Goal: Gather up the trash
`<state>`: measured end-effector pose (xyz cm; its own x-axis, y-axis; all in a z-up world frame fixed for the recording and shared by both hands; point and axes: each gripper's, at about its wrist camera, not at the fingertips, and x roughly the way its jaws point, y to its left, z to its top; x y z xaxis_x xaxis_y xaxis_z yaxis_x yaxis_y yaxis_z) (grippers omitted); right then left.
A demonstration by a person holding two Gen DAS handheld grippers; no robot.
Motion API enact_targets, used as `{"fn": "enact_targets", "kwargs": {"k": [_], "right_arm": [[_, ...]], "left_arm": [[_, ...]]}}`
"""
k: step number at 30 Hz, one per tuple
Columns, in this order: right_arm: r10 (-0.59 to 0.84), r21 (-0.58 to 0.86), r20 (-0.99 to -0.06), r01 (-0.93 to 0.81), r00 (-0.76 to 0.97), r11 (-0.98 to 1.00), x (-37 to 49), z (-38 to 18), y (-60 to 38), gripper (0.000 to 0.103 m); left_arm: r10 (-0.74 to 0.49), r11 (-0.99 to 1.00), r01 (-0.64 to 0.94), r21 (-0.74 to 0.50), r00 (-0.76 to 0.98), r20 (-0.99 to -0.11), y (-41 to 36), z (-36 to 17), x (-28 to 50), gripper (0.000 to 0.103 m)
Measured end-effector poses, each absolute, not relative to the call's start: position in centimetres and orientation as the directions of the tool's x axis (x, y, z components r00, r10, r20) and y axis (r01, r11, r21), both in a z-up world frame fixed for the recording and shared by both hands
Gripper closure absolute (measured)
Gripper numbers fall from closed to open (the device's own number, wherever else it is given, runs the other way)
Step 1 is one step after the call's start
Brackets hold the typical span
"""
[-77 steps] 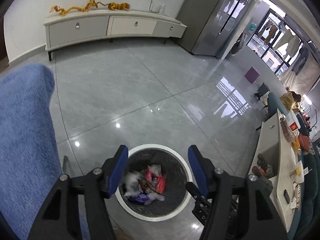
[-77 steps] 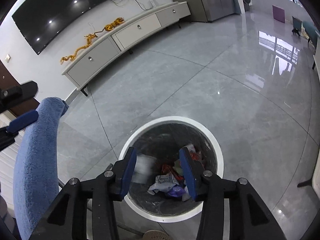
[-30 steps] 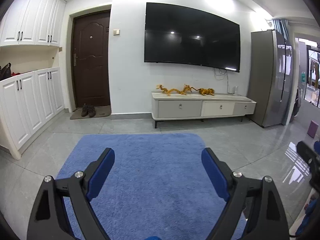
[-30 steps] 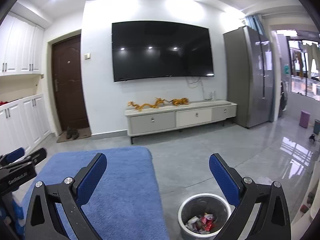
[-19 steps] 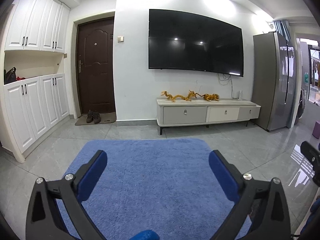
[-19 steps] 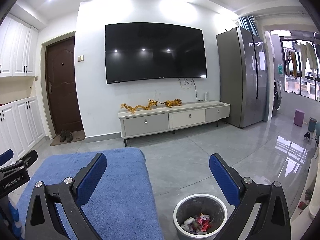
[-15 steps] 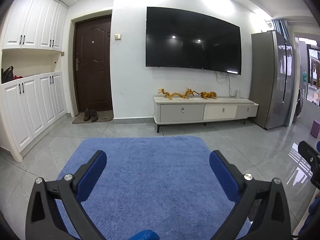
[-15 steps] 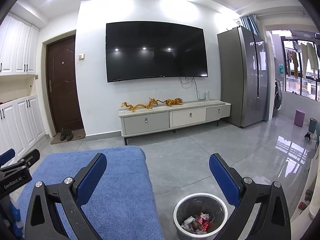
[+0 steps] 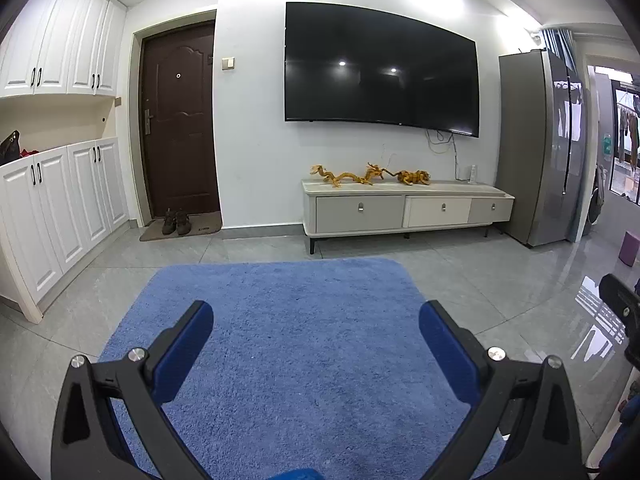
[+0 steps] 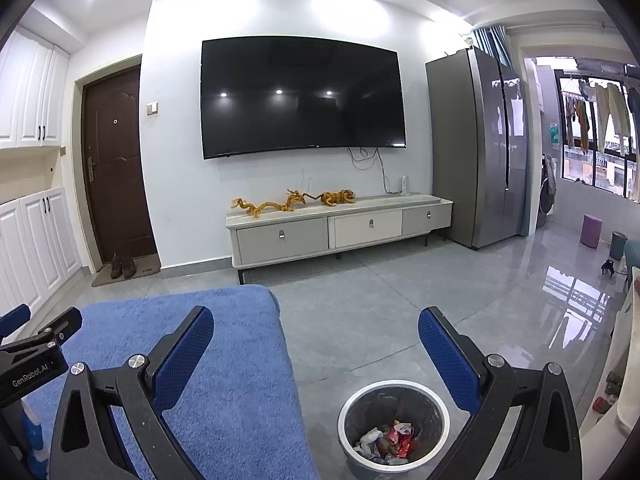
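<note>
Left wrist view: the left gripper (image 9: 316, 332) stands spread wide and empty above the blue rug (image 9: 288, 320); no trash shows here.

Right wrist view: the right gripper (image 10: 316, 336) is also wide and empty. The trash bin (image 10: 394, 424), with wrappers (image 10: 390, 442) inside, sits on the floor below, near the right finger (image 10: 448, 360), beside the rug.

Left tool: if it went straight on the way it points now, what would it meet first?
Probably the blue rug. The left tool is open and empty, angled slightly downward over it, with nothing else visible in between; depth is hard to judge.
</note>
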<state>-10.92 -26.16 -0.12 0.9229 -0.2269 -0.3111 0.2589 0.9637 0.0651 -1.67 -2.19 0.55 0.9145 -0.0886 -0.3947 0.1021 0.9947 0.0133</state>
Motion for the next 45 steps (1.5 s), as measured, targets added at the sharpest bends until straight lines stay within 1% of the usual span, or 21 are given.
{"fn": "enact_targets", "kwargs": {"k": [15, 29, 45], "right_arm": [[-0.227, 0.054, -0.334, 0.259, 0.915, 0.964, -10.4, -0.6, -26.3, 0.000], [-0.235, 0.041, -0.318, 0.261, 0.918, 0.964, -10.7, -0.3, -26.0, 0.000], [-0.265, 0.011, -0.292, 0.281, 0.919, 0.960, -11.1, 0.3, -25.5, 0.000]], "left_arm": [[-0.090, 0.993, 0.111, 0.031, 0.916, -0.390, -2.7, 0.5, -2.1, 0.000], [-0.094, 0.993, 0.114, 0.035, 0.927, -0.364, -2.8, 0.7, -3.0, 0.000], [-0.108, 0.992, 0.125, 0.023, 0.924, -0.368, -2.5, 0.8, -3.2, 0.000]]}}
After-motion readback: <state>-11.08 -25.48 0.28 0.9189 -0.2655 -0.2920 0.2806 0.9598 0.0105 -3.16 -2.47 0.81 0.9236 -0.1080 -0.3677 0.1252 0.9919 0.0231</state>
